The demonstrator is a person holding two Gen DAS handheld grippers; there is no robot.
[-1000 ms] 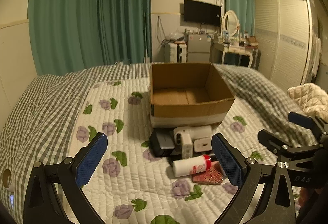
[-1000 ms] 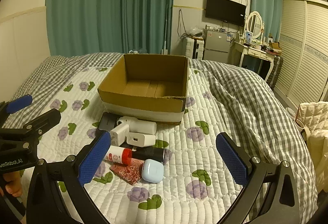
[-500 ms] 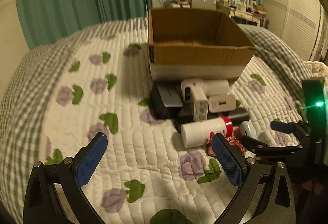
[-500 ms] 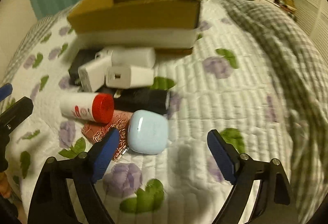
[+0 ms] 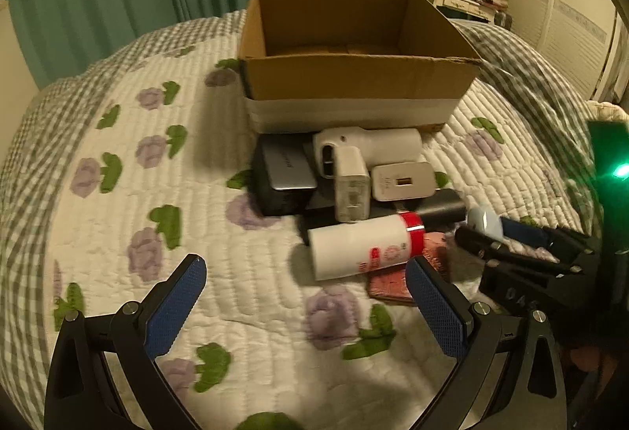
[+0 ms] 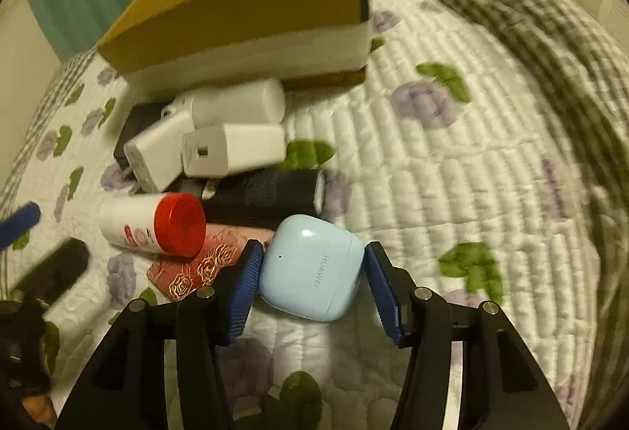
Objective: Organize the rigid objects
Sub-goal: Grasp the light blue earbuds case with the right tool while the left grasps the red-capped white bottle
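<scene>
A pale blue earbud case [image 6: 312, 267] lies on the quilt between the two pads of my right gripper [image 6: 314, 280]; the jaws are narrowed around it, with a small gap on the right side. Behind it lie a white bottle with a red cap [image 6: 153, 223], a pink rose-patterned case [image 6: 196, 265], a black power bank [image 6: 267, 192] and white chargers [image 6: 232, 149]. An open cardboard box [image 5: 354, 48] stands behind the pile. My left gripper [image 5: 302, 308] is open and empty above the quilt, just in front of the bottle [image 5: 365, 245].
A flowered quilt [image 5: 157, 194] covers the bed, with a grey checked blanket [image 6: 550, 37] at the right. A black flat device [image 5: 283, 174] lies by the box. Green curtains, a dresser and a wardrobe stand at the back.
My right gripper has moved down and forward onto the blue earbud case and its jaws have narrowed around it. My left gripper has moved closer to the pile.
</scene>
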